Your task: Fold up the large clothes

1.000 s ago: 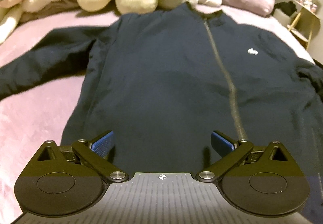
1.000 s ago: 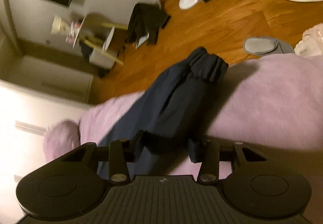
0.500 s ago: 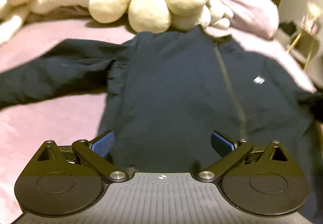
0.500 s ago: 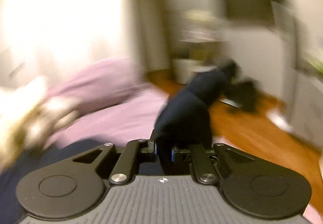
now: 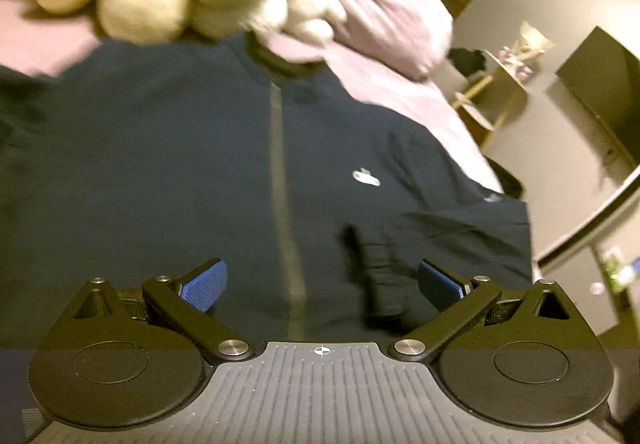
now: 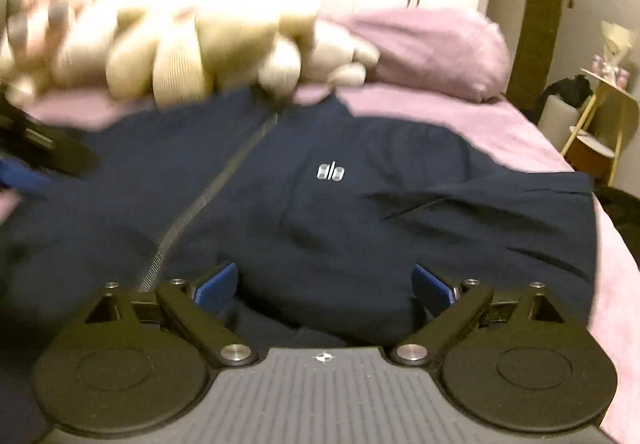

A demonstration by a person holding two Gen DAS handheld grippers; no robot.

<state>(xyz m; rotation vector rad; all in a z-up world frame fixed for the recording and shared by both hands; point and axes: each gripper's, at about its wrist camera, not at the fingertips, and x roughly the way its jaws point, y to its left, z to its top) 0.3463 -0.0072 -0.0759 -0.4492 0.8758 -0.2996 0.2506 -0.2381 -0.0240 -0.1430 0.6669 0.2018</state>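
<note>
Both my grippers, left and right, are wide open and hold nothing. They hover over the jacket, which lies on the bed. Plush toys sit at its far end.

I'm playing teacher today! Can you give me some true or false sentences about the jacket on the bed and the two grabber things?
1. The navy jacket lies zipper-side up on the pink bedspread. True.
2. The right gripper is clamped on a sleeve. False: its jaws are wide open with nothing between the pads.
3. The left gripper is open too. True.
4. The cream plush toys sit at the jacket's hem. False: they are up by its collar.
5. The jacket has a small white logo on its chest. True.
</note>
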